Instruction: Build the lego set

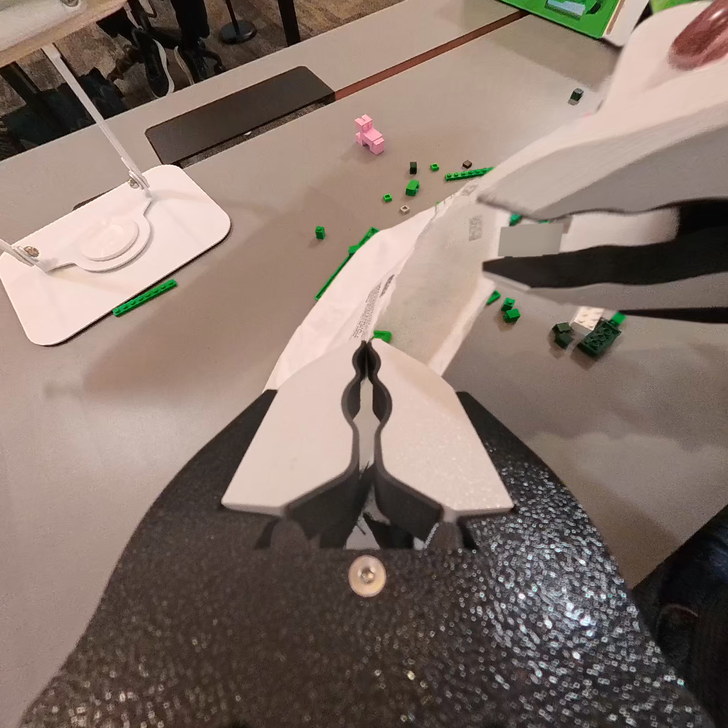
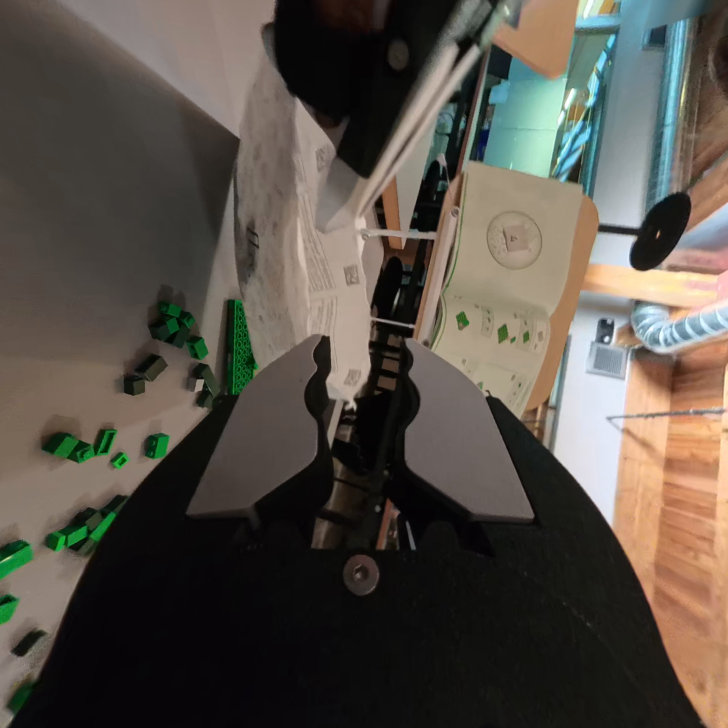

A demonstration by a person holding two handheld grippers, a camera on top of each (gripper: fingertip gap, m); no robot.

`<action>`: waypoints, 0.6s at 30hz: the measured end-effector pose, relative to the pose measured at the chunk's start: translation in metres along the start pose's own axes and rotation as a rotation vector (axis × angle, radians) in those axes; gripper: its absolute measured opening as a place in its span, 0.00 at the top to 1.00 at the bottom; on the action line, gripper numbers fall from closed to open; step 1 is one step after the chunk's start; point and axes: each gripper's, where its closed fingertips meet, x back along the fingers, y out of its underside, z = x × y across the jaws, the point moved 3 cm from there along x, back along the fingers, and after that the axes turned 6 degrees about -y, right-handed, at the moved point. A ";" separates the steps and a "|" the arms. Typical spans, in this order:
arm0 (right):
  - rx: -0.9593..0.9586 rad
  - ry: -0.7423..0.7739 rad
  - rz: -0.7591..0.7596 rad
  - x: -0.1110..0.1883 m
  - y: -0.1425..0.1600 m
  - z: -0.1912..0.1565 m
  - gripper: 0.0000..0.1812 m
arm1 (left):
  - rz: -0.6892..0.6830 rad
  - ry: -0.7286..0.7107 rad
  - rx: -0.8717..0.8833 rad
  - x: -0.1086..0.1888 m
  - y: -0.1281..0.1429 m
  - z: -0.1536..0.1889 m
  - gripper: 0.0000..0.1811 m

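Observation:
My left gripper (image 1: 366, 346) is shut on the edge of a white printed paper bag (image 1: 354, 299), which is lifted off the grey table (image 1: 157, 394). My right gripper (image 2: 364, 344) is open, with the bag's other end (image 2: 346, 362) hanging between its jaws, close to one finger. In the left wrist view the right gripper (image 1: 482, 234) comes in from the right, jaws apart around the bag. In the right wrist view the left gripper (image 2: 356, 212) holds the bag from above. Loose green and dark green bricks (image 2: 177, 331) and a green wedge plate (image 2: 238, 346) lie under the bag.
A pink brick pig (image 1: 370, 136) stands farther back. A long green plate (image 1: 143, 298) lies by the white stand base (image 1: 110, 244). The open instruction booklet (image 2: 504, 315) rests on the stand. A green box (image 1: 571, 15) sits at the table's far edge. More green bricks (image 2: 78, 449) are scattered about.

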 end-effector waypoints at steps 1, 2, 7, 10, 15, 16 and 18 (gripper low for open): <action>-0.050 0.008 0.000 0.004 0.005 0.002 0.82 | 0.001 -0.003 0.001 0.000 0.000 -0.001 1.00; -0.126 0.008 0.010 0.010 0.010 0.003 0.82 | 0.004 -0.006 0.004 0.001 0.000 -0.002 1.00; -0.621 0.005 0.086 0.054 0.062 -0.001 0.84 | 0.017 -0.030 0.032 0.006 0.001 -0.013 1.00; -0.833 0.022 0.034 0.081 0.109 -0.018 0.84 | 0.025 -0.043 0.044 0.009 0.001 -0.018 1.00; -1.100 -0.136 -0.015 0.105 0.157 -0.072 0.83 | 0.035 -0.060 0.048 0.010 0.000 -0.020 1.00; -1.141 -0.211 -0.009 0.106 0.159 -0.086 0.84 | 0.033 -0.062 0.047 0.009 0.000 -0.020 1.00; -1.190 -0.363 0.029 0.106 0.156 -0.111 0.84 | 0.027 -0.062 0.045 0.007 0.001 -0.020 1.00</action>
